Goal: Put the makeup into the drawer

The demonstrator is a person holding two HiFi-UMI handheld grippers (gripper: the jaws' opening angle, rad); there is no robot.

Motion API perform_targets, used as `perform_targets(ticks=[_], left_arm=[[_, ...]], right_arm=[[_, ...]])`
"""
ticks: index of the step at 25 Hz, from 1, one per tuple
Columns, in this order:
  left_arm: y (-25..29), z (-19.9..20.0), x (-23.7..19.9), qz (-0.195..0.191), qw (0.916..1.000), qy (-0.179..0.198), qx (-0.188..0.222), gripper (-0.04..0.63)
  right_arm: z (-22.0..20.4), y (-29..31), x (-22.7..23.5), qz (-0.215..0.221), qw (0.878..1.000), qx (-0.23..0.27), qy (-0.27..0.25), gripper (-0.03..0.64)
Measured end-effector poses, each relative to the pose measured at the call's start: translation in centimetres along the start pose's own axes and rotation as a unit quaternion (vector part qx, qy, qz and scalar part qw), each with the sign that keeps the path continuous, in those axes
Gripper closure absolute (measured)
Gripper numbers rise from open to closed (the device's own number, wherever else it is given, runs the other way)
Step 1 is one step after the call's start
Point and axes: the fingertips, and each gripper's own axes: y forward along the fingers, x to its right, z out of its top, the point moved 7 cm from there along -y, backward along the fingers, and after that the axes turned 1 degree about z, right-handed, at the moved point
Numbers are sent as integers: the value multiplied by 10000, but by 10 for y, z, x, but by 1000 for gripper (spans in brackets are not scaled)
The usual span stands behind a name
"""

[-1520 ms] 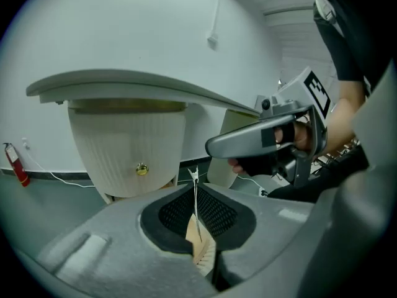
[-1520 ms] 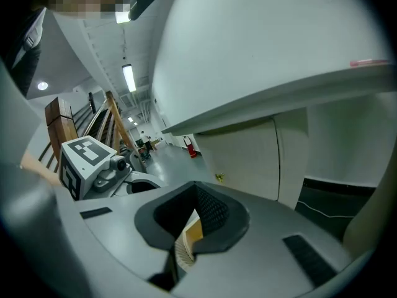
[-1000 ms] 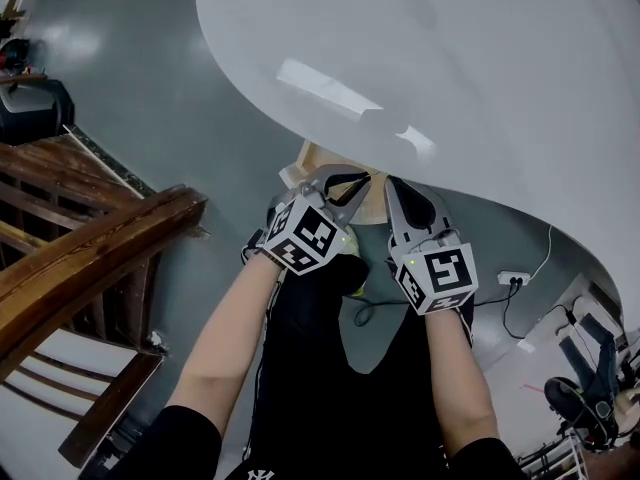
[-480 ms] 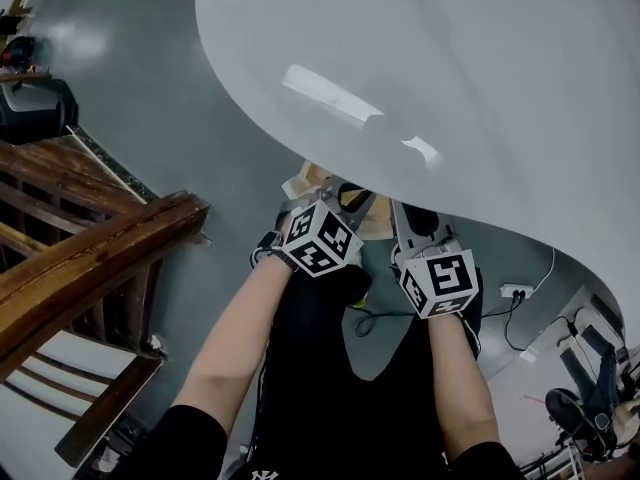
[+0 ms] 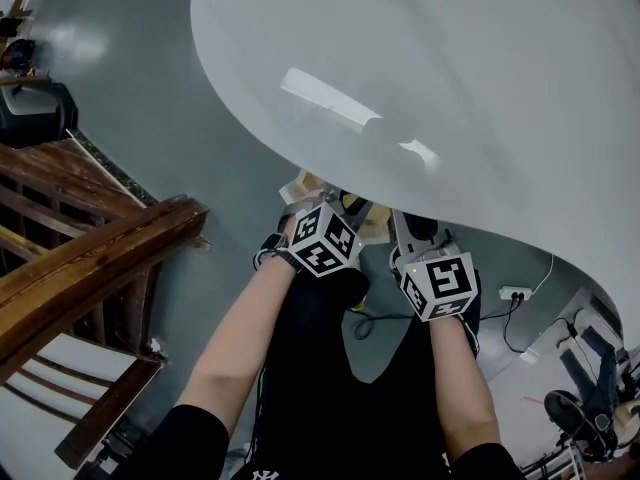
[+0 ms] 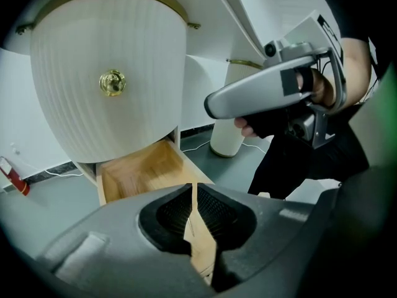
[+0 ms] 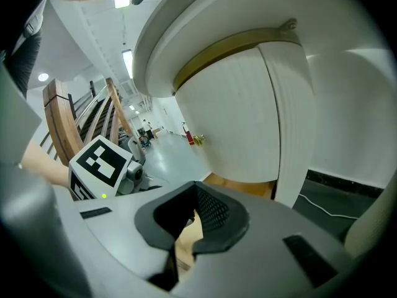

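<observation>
No makeup shows in any view. In the left gripper view an open drawer (image 6: 141, 174) shows its bare wooden inside. It sits below a white ribbed front with a brass knob (image 6: 112, 82). My left gripper (image 6: 193, 190) points at the drawer, shut with nothing between its pads. My right gripper (image 7: 185, 223) is also shut and empty, and the drawer's wood (image 7: 239, 184) lies just ahead of it. From the head view, the left gripper (image 5: 338, 206) and the right gripper (image 5: 412, 230) sit side by side, reaching under the round white table's edge (image 5: 300, 153).
The white table pedestal (image 6: 231, 126) stands on the grey floor behind the right gripper (image 6: 273, 92). A wooden chair or railing (image 5: 90, 258) is on the left. Cables and a power strip (image 5: 513, 279) lie on the floor to the right.
Both grippers have moved forward, further under the table's edge toward the drawer. The left one has also shifted a little right. Less of the drawer shows from above.
</observation>
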Motion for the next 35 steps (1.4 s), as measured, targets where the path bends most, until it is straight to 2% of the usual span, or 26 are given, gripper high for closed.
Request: perform_targets(ticks=[6,10,14,23,30,35], left_arm=[[-32,18,5,4,9995,-264,156,574],[-74,43,9,-23,9970,-608,473,577],[-117,73,15,-99,9945,-705,769,581],[-215,151,25,-59,9822,-1006,1587,584],[-280,206,41,14,9747,-860,2061,584],[-324,241,42,113,9656,-923,2427,584]], right_arm=[[18,-19,-16,33,10000,-79,-27,603],[43,-40,-39,91,9999,-75,-31,603],[71,-60,-61,109,9999,-15,-112,603],[152,-111,-97,37,9991,321,-274,603],[211,-159,-120,-23,9967,721,-362,603],[249,-187,-134,-62,9946,953,-401,603]])
